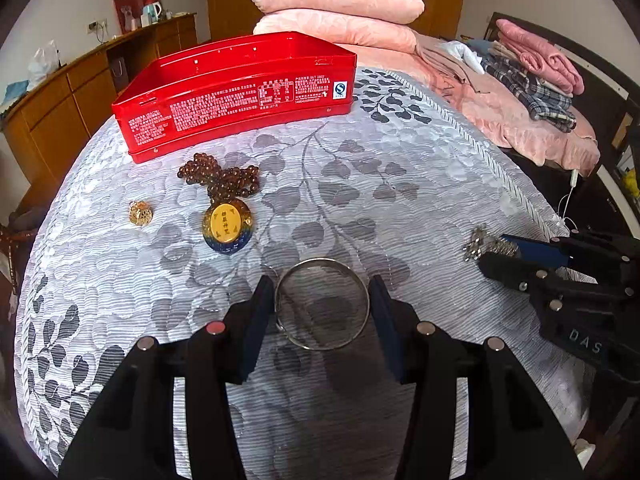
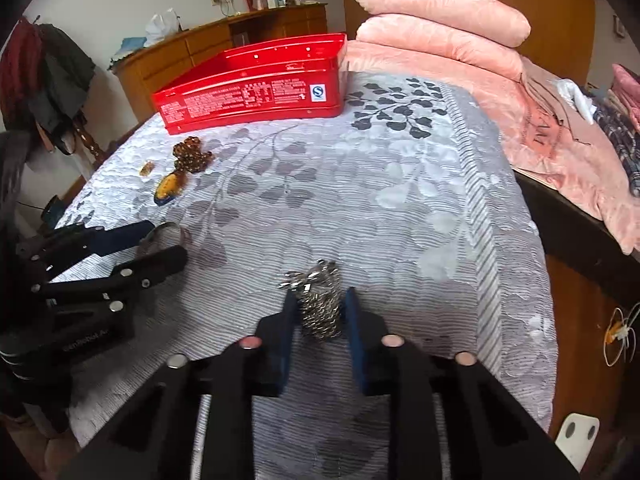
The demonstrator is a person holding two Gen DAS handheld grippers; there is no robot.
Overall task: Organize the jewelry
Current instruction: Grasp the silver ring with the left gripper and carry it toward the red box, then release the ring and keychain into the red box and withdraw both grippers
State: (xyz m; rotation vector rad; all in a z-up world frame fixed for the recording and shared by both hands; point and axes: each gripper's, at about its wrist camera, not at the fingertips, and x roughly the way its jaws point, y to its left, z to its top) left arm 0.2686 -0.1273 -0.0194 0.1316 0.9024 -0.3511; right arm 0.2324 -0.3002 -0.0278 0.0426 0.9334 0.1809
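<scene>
On the grey leaf-patterned bedspread (image 1: 400,208), a silver bangle (image 1: 362,280) lies between the fingers of my left gripper (image 1: 321,280), whose pads press on both its sides. My right gripper (image 2: 320,292) is shut on a bunched silver chain (image 2: 320,312); in the left wrist view it sits at the right (image 1: 494,250). Further back lie a brown bead necklace (image 1: 220,178) with a yellow-and-blue pendant (image 1: 228,228) and a small gold ornament (image 1: 140,213). An open red tin box (image 1: 240,96) stands behind them.
Pink pillows (image 1: 336,4) are stacked at the head of the bed, with folded clothes (image 1: 532,76) on a pink quilt to the right. A wooden dresser (image 1: 80,92) lines the left wall. The bedspread drops off at its right edge (image 2: 520,240).
</scene>
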